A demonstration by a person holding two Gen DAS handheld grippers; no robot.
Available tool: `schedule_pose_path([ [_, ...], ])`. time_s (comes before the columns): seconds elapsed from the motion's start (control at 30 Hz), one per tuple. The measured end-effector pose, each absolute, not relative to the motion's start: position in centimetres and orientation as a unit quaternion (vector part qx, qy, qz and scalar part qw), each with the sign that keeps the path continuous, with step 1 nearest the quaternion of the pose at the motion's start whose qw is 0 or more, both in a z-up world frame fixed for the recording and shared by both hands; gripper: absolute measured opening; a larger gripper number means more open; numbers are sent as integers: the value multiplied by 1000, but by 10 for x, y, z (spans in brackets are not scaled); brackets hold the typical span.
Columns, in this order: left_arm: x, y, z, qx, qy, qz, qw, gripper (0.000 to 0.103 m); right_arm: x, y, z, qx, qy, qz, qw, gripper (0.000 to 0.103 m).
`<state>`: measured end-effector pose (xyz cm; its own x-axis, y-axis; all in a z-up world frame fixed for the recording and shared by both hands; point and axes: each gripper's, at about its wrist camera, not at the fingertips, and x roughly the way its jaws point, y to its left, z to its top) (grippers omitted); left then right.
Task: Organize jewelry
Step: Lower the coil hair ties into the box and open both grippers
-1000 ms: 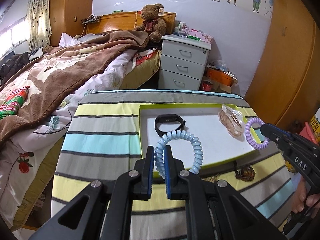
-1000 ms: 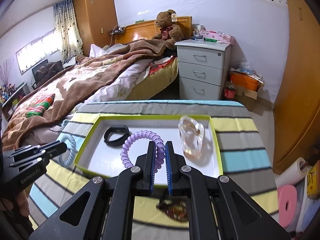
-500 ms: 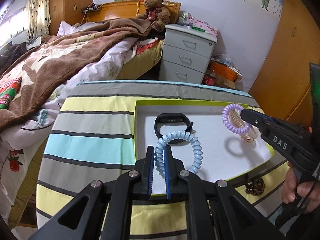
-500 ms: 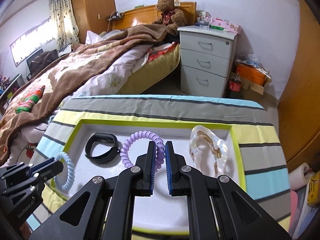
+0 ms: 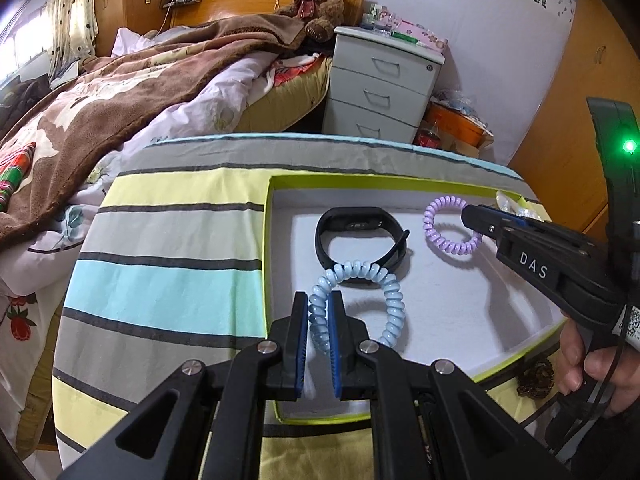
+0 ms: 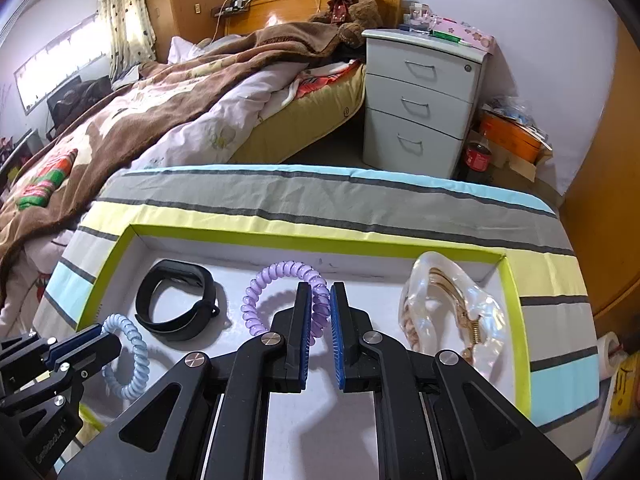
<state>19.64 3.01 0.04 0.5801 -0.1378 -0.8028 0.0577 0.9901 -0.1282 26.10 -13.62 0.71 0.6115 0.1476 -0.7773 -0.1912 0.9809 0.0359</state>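
A white tray with a lime-green rim [image 5: 267,240] [image 6: 280,240] lies on the striped table. My left gripper [image 5: 319,300] is shut on a light blue spiral hair tie [image 5: 376,280] and holds it over the tray's near left part; it also shows in the right wrist view [image 6: 128,356]. My right gripper [image 6: 321,292] is shut on a purple spiral hair tie [image 6: 276,276] over the tray's middle; it also shows in the left wrist view [image 5: 444,236]. A black wristband [image 5: 356,236] [image 6: 176,304] lies in the tray. A clear bag with gold jewelry [image 6: 452,312] lies at the tray's right end.
A dark beaded piece [image 5: 536,378] lies on the striped cloth [image 5: 168,240] outside the tray's near right rim. Beyond the table are a bed [image 6: 160,112], a grey drawer unit [image 6: 424,100] and a wooden wardrobe [image 5: 576,80].
Both grippers moved forward and lower over the tray, each still holding its hair tie. The purple tie now hangs near the black wristband.
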Motion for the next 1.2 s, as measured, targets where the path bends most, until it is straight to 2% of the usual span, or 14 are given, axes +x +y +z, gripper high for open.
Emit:
schedule_pose_path([
  [0.8,201,30,-5,-48,464,-51,883,12,268,-134,-5,-42,443,91,891,10],
  [0.9,201,30,-5,-50,465,-57,882,17,268,-134,-5,-40,442,89,891,15],
  [1.2,198,26,1,-52,462,-62,883,31,260,-134,4,-35,432,89,897,19],
])
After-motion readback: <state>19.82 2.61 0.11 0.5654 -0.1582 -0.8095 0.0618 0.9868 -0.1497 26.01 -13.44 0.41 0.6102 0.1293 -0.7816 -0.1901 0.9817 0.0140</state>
